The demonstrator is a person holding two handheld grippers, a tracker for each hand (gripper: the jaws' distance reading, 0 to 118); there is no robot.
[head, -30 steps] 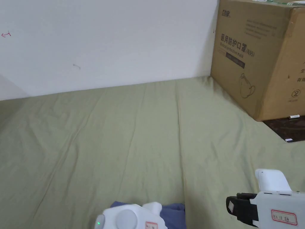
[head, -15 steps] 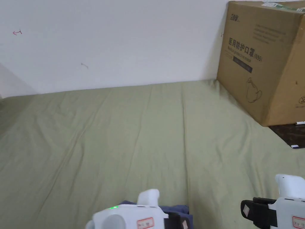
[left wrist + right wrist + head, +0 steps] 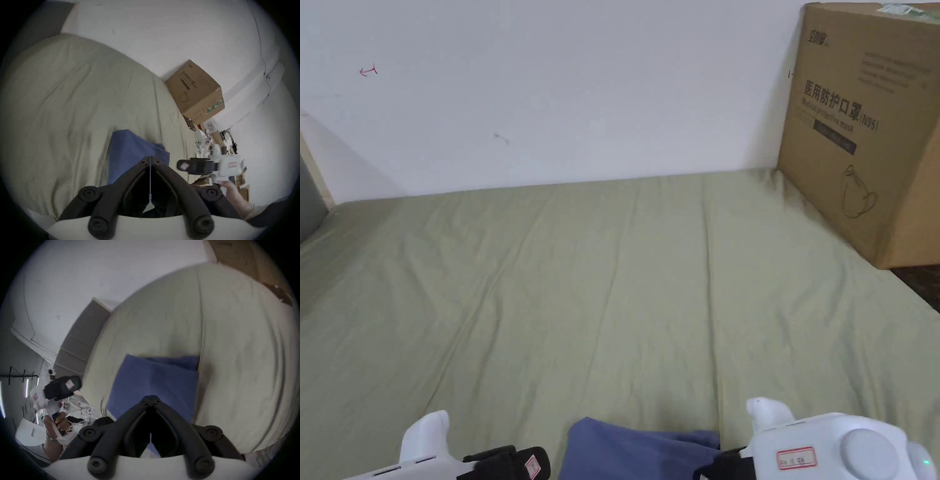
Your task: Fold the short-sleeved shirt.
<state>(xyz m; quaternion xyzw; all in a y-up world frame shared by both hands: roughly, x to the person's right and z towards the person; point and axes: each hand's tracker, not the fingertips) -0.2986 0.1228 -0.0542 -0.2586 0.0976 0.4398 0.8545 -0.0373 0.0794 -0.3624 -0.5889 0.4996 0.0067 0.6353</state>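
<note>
Both grippers hung near the front edge of the sheet (image 3: 612, 281), and neither held anything. The left gripper (image 3: 150, 160) had its jaws pressed together at the tips, with nothing between them but a thin white tie running down the middle. The right gripper (image 3: 150, 400) also had its jaws closed tip to tip, empty, poised over the shirt (image 3: 154, 379).

That shirt lay as a compact blue rectangle at the near edge of the sheet, layers stacked, well apart from the box (image 3: 862, 125) by the wall. In the head view its far edge (image 3: 637, 447) showed between the two tools.

Judging by that neat block, the folding looked finished or nearly so, and the step in hand seemed to be the release and pull-back. If another fold was wanted, the next move would call for opening a gripper, pinching a free edge through all layers, and carrying it across without dragging the stack.
</note>
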